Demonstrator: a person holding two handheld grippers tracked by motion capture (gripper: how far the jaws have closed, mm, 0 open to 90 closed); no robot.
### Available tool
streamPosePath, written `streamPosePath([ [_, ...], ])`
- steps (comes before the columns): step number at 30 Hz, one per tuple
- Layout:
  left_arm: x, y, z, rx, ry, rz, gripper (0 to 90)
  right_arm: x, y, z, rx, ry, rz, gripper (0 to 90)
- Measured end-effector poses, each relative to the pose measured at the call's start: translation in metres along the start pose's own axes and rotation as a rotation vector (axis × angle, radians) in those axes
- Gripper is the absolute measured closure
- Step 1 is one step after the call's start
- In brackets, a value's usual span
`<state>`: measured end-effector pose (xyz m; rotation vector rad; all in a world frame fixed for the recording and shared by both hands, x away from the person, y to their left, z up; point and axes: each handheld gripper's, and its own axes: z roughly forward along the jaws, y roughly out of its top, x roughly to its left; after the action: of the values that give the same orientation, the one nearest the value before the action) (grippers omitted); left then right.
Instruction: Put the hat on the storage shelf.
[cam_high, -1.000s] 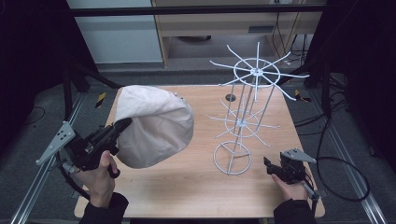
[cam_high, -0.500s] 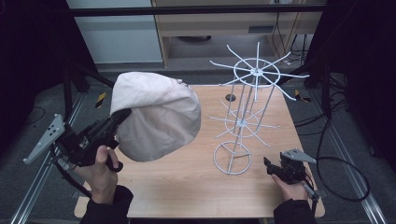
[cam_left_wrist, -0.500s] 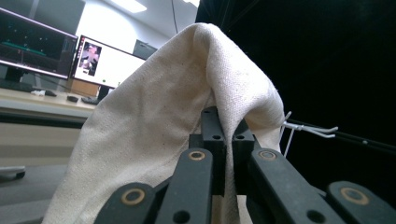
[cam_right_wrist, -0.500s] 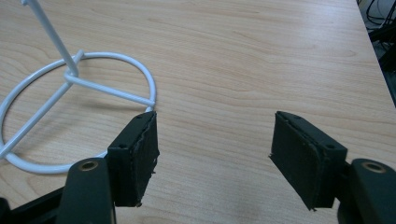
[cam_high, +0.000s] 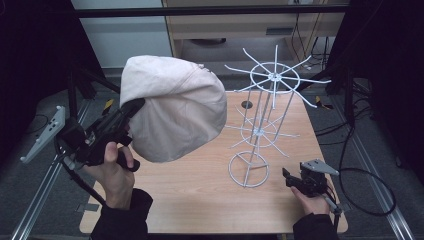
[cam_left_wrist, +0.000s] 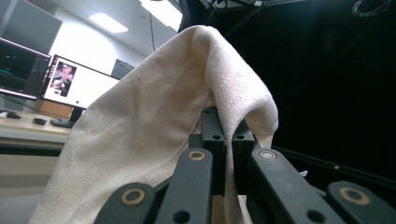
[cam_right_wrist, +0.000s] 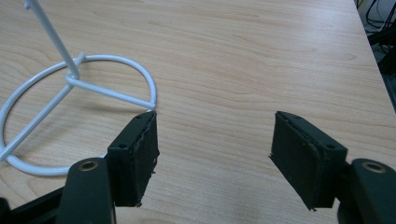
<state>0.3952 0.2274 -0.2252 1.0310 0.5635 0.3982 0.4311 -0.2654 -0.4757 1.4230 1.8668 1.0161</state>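
Cap (cam_high: 175, 112): plain off-white cotton with a visible woven grain and faint dark specks, no print. Wire display rack (cam_high: 262, 117): white throughout, base ring included. Table (cam_high: 210, 195): light wood-grain top, with a small dark round spot at its 12 o'clock edge. Left gripper (cam_left_wrist: 223, 133) and right gripper (cam_right_wrist: 212, 154): black jaws with brass-coloured pivot pins. Right gripper's top plate: grey. Sleeves (cam_high: 120, 220): black. Floor (cam_high: 30, 180): grey.

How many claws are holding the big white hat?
1. The left claw pinches the white hat up in the air, left of the wire rack. The right claw is open, low by the rack's round base, holding nothing.
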Motion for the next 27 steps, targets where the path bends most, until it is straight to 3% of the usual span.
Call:
streamPosePath([
  [8, -0.003, 0.004, 0.010, -0.022, -0.025, -0.004, 88.6, 0.000, 0.000, 0.000, 0.004, 0.000, 0.006, 31.9],
  [18, -0.006, 0.013, 0.018, -0.063, -0.054, -0.038, 88.6, 0.000, 0.000, 0.000, 0.002, 0.005, 0.009, 31.9],
  [27, -0.012, 0.017, 0.022, -0.062, -0.080, -0.038, 88.6, -0.001, 0.000, 0.001, 0.004, 0.003, 0.010, 31.9],
])
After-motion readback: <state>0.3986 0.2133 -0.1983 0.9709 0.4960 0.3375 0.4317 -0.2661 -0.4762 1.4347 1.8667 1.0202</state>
